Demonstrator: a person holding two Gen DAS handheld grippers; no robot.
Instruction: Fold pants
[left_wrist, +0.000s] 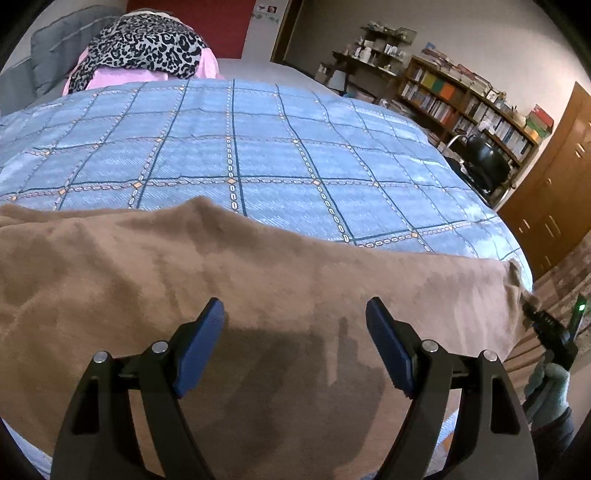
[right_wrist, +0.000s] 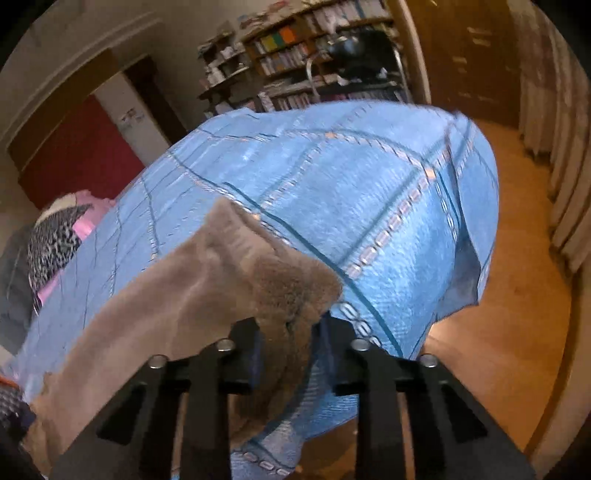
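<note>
The brown fleece pants (left_wrist: 258, 280) lie spread across the near side of the bed, on a blue checked bedspread (left_wrist: 236, 147). My left gripper (left_wrist: 294, 332) is open, its blue pads (left_wrist: 201, 347) hovering just above the middle of the pants. My right gripper (right_wrist: 288, 350) is shut on the end of the pants (right_wrist: 221, 280) near the bed's right corner; the fabric bunches up between its jaws. The right gripper and its gloved hand also show at the far right of the left wrist view (left_wrist: 550, 332).
A pile of clothes with a leopard print piece (left_wrist: 147, 44) and pink fabric sits at the far end of the bed. Bookshelves (left_wrist: 472, 103) and a black chair (left_wrist: 484, 162) stand to the right. A wooden wardrobe (left_wrist: 554, 192) and wooden floor (right_wrist: 509, 332) lie past the bed's corner.
</note>
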